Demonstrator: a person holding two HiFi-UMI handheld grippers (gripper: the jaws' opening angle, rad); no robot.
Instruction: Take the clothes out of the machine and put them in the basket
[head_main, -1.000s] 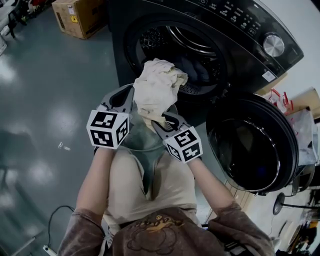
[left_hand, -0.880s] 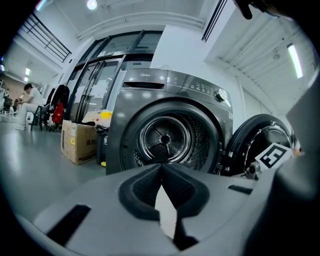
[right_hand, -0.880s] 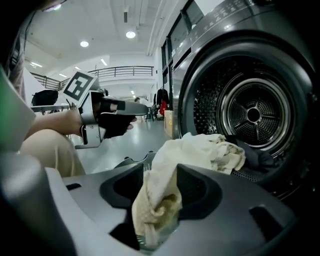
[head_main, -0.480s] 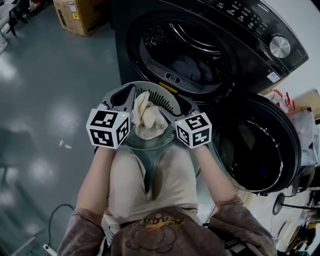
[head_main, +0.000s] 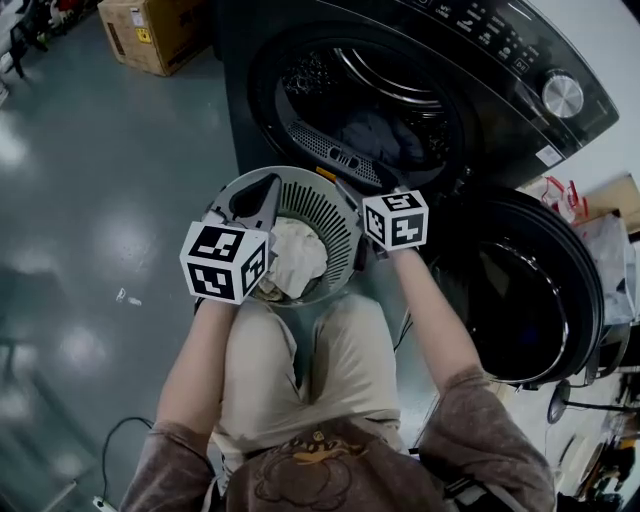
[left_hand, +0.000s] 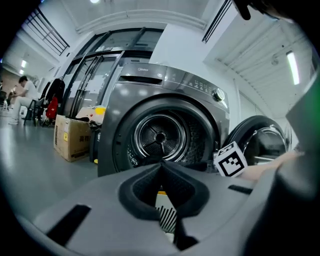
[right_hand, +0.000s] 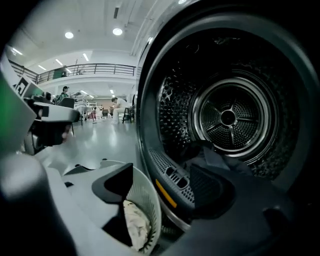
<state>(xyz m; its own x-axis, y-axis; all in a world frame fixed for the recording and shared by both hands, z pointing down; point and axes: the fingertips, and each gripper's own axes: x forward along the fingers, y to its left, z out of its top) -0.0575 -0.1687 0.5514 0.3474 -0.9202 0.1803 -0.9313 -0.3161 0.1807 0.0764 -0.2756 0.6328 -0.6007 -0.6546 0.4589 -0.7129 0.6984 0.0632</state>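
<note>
A round slatted basket (head_main: 335, 215) sits in front of my knees below the open drum. Inside it lies a cream cloth (head_main: 298, 262), also seen in the right gripper view as the cream cloth (right_hand: 134, 225). Dark clothes (head_main: 378, 135) remain in the drum (right_hand: 227, 117). My left gripper (head_main: 262, 192) reaches over the basket's left rim; its tips meet, and the slatted basket wall (left_hand: 167, 217) shows between the pads. My right gripper (right_hand: 165, 192) is open, its jaws have just been opening, and nothing is between them. It points at the drum mouth, and its marker cube (head_main: 397, 220) is beside the basket's right rim.
The machine's round door (head_main: 520, 290) hangs open to the right. A cardboard box (head_main: 155, 30) stands on the floor at the far left of the machine. A cable (head_main: 120, 440) lies on the floor behind my left side. People sit far off in the hall (left_hand: 22, 95).
The cream cloth was held high over the basket; now it lies inside. My right gripper has let it go, opened, and swung right toward the drum. The left gripper has stayed put.
</note>
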